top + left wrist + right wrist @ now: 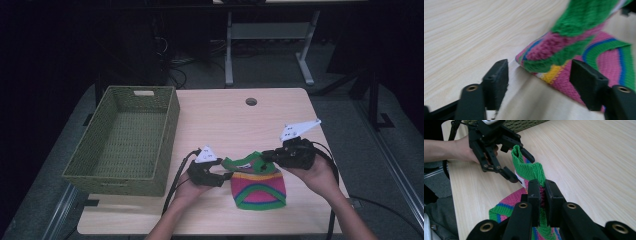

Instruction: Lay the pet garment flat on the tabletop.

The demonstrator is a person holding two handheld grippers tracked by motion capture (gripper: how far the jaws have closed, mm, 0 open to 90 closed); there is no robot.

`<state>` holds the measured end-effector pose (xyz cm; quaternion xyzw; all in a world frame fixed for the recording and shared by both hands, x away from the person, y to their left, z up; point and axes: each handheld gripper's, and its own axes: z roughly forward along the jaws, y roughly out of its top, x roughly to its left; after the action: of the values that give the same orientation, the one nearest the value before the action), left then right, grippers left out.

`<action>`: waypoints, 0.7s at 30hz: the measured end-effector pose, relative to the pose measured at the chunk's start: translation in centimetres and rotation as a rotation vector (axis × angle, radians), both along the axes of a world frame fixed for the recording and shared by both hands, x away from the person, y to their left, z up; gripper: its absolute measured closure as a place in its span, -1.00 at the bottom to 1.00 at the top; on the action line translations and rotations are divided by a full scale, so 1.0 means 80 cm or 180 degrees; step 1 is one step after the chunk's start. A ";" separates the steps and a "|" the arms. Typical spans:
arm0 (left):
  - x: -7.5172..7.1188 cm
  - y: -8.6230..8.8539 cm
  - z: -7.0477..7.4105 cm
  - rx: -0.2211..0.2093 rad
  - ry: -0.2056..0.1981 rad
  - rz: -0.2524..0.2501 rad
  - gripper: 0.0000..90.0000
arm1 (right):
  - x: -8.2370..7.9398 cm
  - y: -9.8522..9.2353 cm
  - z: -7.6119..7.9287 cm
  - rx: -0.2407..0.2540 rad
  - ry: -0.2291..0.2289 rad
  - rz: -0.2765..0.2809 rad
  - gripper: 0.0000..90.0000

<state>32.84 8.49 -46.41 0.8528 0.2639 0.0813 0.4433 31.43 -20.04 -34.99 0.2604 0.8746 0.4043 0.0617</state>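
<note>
A knitted piece (258,189) in pink, green, blue and yellow stripes lies near the table's front edge. Its green ribbed rim (529,170) is lifted off the wood. My right gripper (542,187) is shut on that rim, and in the high view this right gripper (266,156) sits at the rim's right end. My left gripper (225,176) stands open at the piece's left side. In the left gripper view its jaws straddle the near corner of the knit (559,52) without pressing it. The right gripper view shows the left gripper (522,168) with one jaw on each side of the raised rim.
A green woven basket (167,132) with nothing in it stands at the table's left side, close to my left hand. The light wooden table (225,120) has a round cable hole (251,101) near its far edge. Cables trail from both grippers toward the front edge.
</note>
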 end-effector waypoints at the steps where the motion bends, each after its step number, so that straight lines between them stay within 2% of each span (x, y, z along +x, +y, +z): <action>1: 0.001 -0.003 -0.002 0.0047 -0.0014 -0.0023 -0.19 | 0.000 -0.001 0.000 -0.0007 0.0003 -0.0002 0.85; 9: -0.001 -0.007 0.001 -0.0002 -0.0083 -0.0062 0.53 | 0.001 -0.011 -0.005 0.0002 0.0003 -0.0059 0.85; 12: -0.002 -0.007 0.007 0.0022 -0.0136 -0.0023 0.62 | -0.001 -0.015 -0.002 0.0035 -0.0009 -0.0082 0.85; 15: -0.003 -0.009 0.014 0.0104 -0.0212 -0.0068 0.71 | -0.004 -0.018 0.001 0.0079 -0.0055 -0.0100 0.85; 18: -0.004 -0.012 0.020 0.0054 -0.0234 -0.0092 0.80 | -0.004 -0.021 0.001 0.0064 -0.0070 -0.0112 0.85; 21: -0.005 -0.011 0.026 0.0079 -0.0272 -0.0124 0.82 | -0.003 -0.025 0.002 0.0072 -0.0083 -0.0163 0.84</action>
<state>32.40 7.65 -44.29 0.8589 0.2269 0.1123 0.4451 31.21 -22.05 -34.86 0.2780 0.8621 0.4158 0.0805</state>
